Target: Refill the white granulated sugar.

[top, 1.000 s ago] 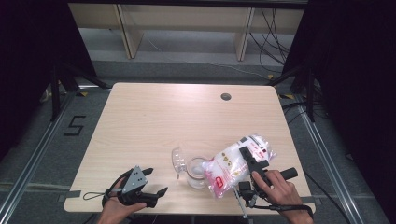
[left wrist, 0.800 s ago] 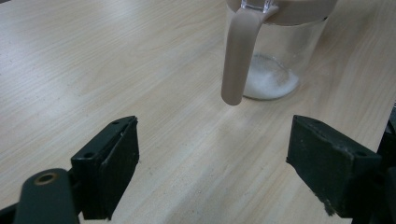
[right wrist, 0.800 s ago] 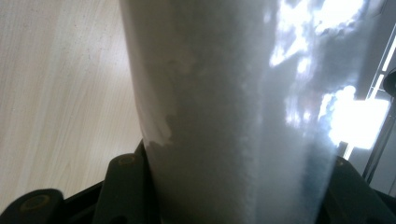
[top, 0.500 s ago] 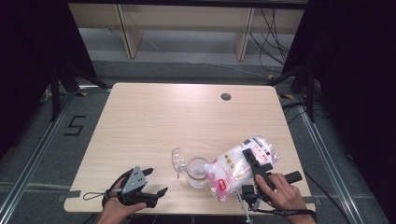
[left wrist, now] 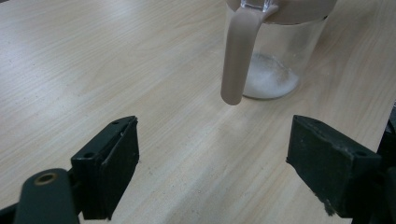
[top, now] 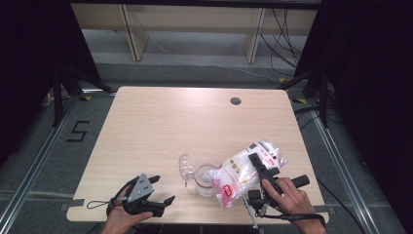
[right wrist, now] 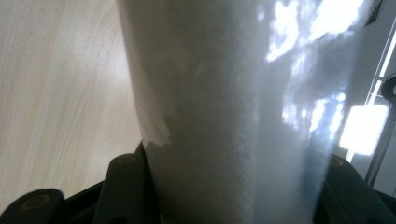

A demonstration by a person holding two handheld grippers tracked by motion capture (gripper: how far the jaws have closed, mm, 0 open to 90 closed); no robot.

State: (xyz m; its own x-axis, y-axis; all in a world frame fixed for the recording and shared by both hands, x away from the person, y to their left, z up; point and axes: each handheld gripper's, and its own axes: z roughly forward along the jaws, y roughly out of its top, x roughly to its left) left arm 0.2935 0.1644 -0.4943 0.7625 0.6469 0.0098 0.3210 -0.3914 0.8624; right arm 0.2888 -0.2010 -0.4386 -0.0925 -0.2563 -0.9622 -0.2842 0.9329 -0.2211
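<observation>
The right gripper [top: 253,168] is clamping the bag of white granules [top: 243,170], tilting it over the open glass jar [top: 205,179] so it pours. The left gripper [top: 158,195], jaws spread and empty, is waiting left of the jar, its lid [top: 185,165] flipped back.

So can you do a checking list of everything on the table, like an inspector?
Surface: wooden table, round hole near far edge.
Job's things: clear jar holding a little white powder, its lid flipped open; bag of white powder tilted over the jar.
Clutter: nothing seen.
Grippers: right gripper shut on the bag; left gripper open, holding nothing, near the table's front edge.
Cables: black cord from left gripper; wires on floor behind the table.
Surroundings: shelving, dark curtains, floor mark "5".
</observation>
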